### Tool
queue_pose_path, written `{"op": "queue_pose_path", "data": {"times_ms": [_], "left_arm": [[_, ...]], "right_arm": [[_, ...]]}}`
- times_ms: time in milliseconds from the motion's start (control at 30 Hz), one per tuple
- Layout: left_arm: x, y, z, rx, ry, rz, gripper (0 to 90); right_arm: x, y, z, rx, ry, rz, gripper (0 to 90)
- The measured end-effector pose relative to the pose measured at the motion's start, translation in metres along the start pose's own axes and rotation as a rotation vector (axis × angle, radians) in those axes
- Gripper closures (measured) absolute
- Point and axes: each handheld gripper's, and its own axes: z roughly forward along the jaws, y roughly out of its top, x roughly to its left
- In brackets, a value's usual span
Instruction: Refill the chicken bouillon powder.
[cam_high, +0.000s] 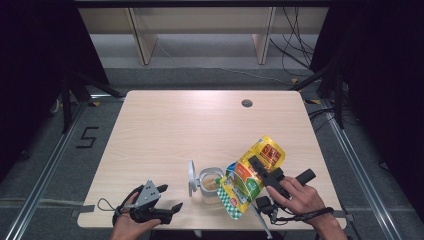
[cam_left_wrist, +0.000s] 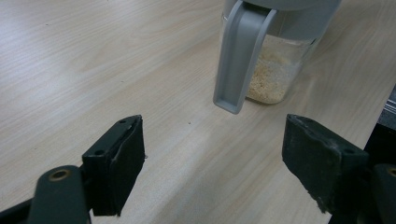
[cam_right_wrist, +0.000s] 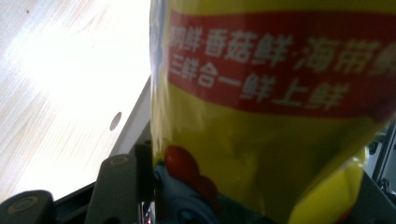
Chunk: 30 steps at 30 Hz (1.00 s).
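At the near table edge the left gripper (cam_high: 159, 207) rested low with its jaws spread wide and nothing between them, aimed at the jar (cam_left_wrist: 275, 60) but not steadying it. Just beyond, the right gripper (cam_high: 260, 172) was clamped on the yellow seasoning pouch (cam_high: 250, 177), tilted with its lower end over the jar's mouth near the raised lid (cam_high: 191, 176). Risk noted: with the jar unsupported, contact from the pouch could tip it; a poorly aligned opening would likely scatter granules (cam_left_wrist: 268, 77) across the table (cam_high: 200, 120).
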Motion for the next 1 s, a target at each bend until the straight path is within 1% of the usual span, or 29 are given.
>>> {"op": "queue_pose_path", "data": {"times_ms": [33, 67, 100, 133, 167, 200, 333, 367, 400, 433, 467, 500, 700, 733, 767, 800, 833, 900, 933, 967, 1000], "left_arm": [[0.0015, 0.0008, -0.0008, 0.010, -0.002, 0.025, 20.8], [0.0013, 0.0006, -0.0005, 0.010, -0.001, 0.022, 20.8], [0.0013, 0.0005, -0.0005, 0.010, -0.001, 0.022, 20.8], [0.0013, 0.0006, -0.0005, 0.010, -0.001, 0.022, 20.8], [0.0013, 0.0007, -0.0005, 0.009, -0.001, 0.023, 20.8], [0.0013, 0.0008, -0.0006, 0.009, -0.001, 0.023, 20.8], [0.0014, 0.0006, -0.0006, 0.008, -0.001, 0.022, 20.8], [0.0016, 0.0007, -0.0008, 0.009, -0.001, 0.023, 20.8], [0.0016, 0.0007, -0.0008, 0.009, 0.000, 0.024, 20.8], [0.0015, 0.0007, -0.0007, 0.009, 0.000, 0.024, 20.8], [0.0013, 0.0006, -0.0007, 0.009, 0.000, 0.023, 20.8], [0.0013, 0.0006, -0.0006, 0.009, 0.001, 0.024, 20.8], [0.0015, 0.0007, -0.0006, 0.009, 0.001, 0.024, 20.6], [0.0014, 0.0007, -0.0005, 0.009, 0.001, 0.024, 20.6], [0.0013, 0.0007, -0.0006, 0.010, 0.001, 0.025, 20.6], [-0.0001, 0.0002, -0.0006, 0.012, 0.002, 0.002, 20.6], [-0.0001, 0.0002, -0.0006, 0.012, 0.002, 0.002, 20.6], [0.0015, 0.0007, -0.0007, 0.009, 0.001, 0.025, 20.6], [0.0015, 0.0007, -0.0007, 0.009, 0.001, 0.024, 20.6], [0.0014, 0.0007, -0.0007, 0.009, 0.001, 0.024, 20.6], [0.0013, 0.0007, -0.0006, 0.009, 0.001, 0.024, 20.6]], "right_arm": [[0.0001, -0.0005, -0.0002, 0.006, 0.000, 0.002, 47.1], [0.0006, -0.0004, -0.0001, 0.005, 0.000, 0.014, 47.1], [0.0027, 0.0003, 0.0008, -0.009, -0.005, 0.052, 47.1], [0.0022, 0.0003, 0.0008, -0.013, -0.005, 0.047, 47.1], [0.0000, -0.0007, -0.0006, 0.005, 0.001, 0.010, 47.2], [-0.0011, -0.0004, -0.0007, 0.001, -0.003, -0.002, 47.1], [-0.0015, -0.0010, -0.0006, 0.007, -0.002, -0.008, 47.2], [-0.0012, -0.0014, -0.0008, 0.009, -0.005, -0.003, 47.2], [0.0018, -0.0009, 0.0001, -0.005, -0.011, 0.051, 47.1], [0.0016, -0.0010, 0.0001, -0.007, -0.012, 0.054, 47.1], [-0.0022, -0.0023, -0.0012, 0.010, -0.007, -0.003, 47.1], [-0.0021, -0.0024, -0.0021, 0.019, -0.006, 0.002, 47.2], [-0.0040, -0.0008, -0.0030, 0.019, -0.017, -0.021, 47.2], [-0.0044, 0.0000, -0.0026, 0.014, -0.017, -0.036, 47.2], [-0.0029, 0.0004, -0.0031, 0.019, -0.018, -0.025, 47.2], [-0.0025, 0.0006, -0.0030, 0.018, -0.016, -0.024, 47.2], [-0.0019, 0.0007, -0.0030, 0.020, -0.010, -0.019, 47.2], [-0.0021, 0.0004, -0.0031, 0.022, -0.012, -0.022, 47.2], [-0.0035, 0.0005, -0.0022, 0.013, -0.018, -0.036, 47.2], [-0.0034, 0.0005, -0.0022, 0.013, -0.017, -0.036, 47.2], [-0.0012, 0.0005, -0.0031, 0.025, -0.009, -0.015, 47.2]]}}
